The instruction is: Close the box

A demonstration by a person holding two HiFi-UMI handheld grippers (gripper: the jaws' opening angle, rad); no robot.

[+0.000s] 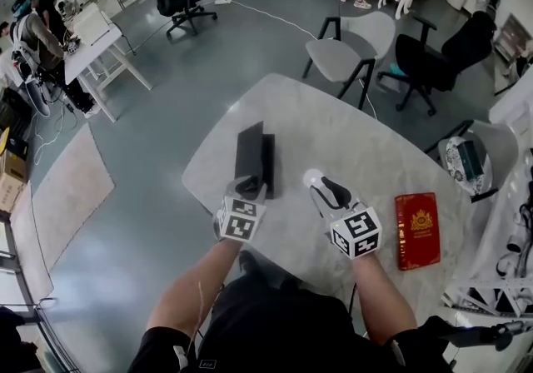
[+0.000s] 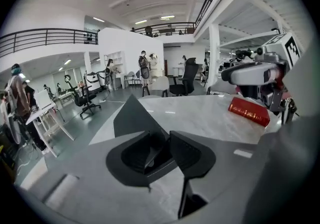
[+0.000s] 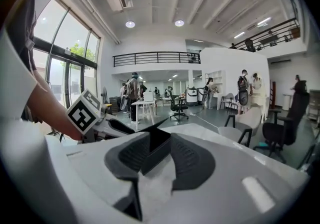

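Observation:
A black box [image 1: 268, 165] lies on the white marble table [image 1: 358, 142], its lid [image 1: 249, 151] standing upright along the left side. My left gripper [image 1: 248, 187] is at the box's near end with its jaws apart. In the left gripper view the raised lid [image 2: 131, 115] shows through the gap of the left gripper [image 2: 165, 144], and the pads do not press on it. My right gripper [image 1: 321, 189] hovers open just right of the box, holding nothing. In the right gripper view the box [image 3: 159, 137] lies ahead of the right gripper [image 3: 161, 152].
A red book [image 1: 416, 230] lies flat at the table's right side. A grey chair [image 1: 350, 42] and a black office chair [image 1: 441, 51] stand beyond the far edge. The person's knees are under the near edge. People stand far off in the room.

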